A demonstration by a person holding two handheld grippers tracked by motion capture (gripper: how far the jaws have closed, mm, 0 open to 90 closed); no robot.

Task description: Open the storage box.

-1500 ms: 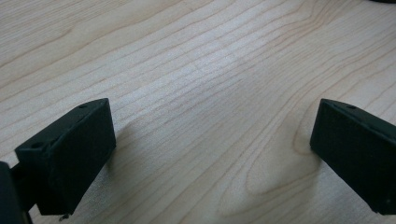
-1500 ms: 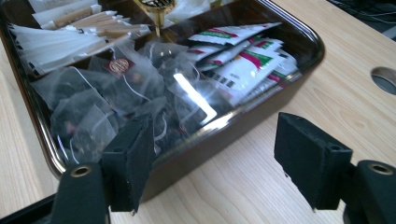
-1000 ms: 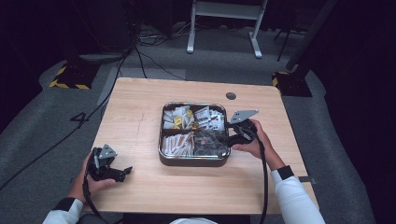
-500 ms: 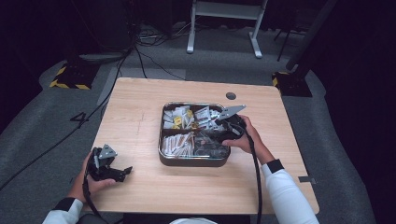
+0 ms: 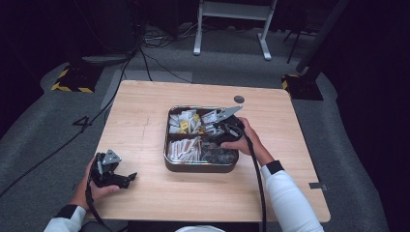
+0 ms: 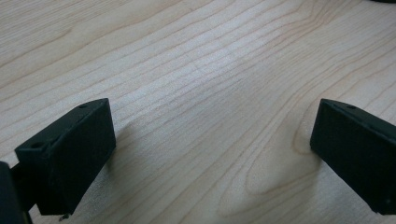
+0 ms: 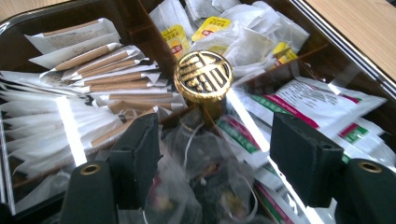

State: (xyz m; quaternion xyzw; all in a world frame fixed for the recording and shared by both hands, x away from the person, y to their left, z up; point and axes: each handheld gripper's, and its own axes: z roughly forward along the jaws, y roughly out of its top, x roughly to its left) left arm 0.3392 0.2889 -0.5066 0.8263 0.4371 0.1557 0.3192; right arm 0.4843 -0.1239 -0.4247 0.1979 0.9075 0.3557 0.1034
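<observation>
From the high view, a square compartmented metal box point(image 5: 201, 166) of tea and sugar packets sits mid-table, within easy reach of both hands. The right gripper point(image 5: 218, 131) is over the middle of the box, apparently heading for the knob at the centre of its clear lid. The left gripper point(image 5: 126, 178) rests on the wooden table point(image 5: 145, 111) near the front left edge, well apart from the box, likely parked so it stays out of the way.

In the left gripper view, the jaws stand wide apart over bare wood grain, holding nothing.

In the right gripper view, a round gold knob point(image 7: 203, 76) with an embossed pattern stands just ahead of the jaws and between their lines. They are spread wide with no pad touching it, so nothing is gripped yet. Paper sugar sticks point(image 7: 93, 84) fill one compartment, tea bags point(image 7: 243, 32) another and green-and-red printed sachets point(image 7: 322, 100) a third, all seen through the glossy lid
</observation>
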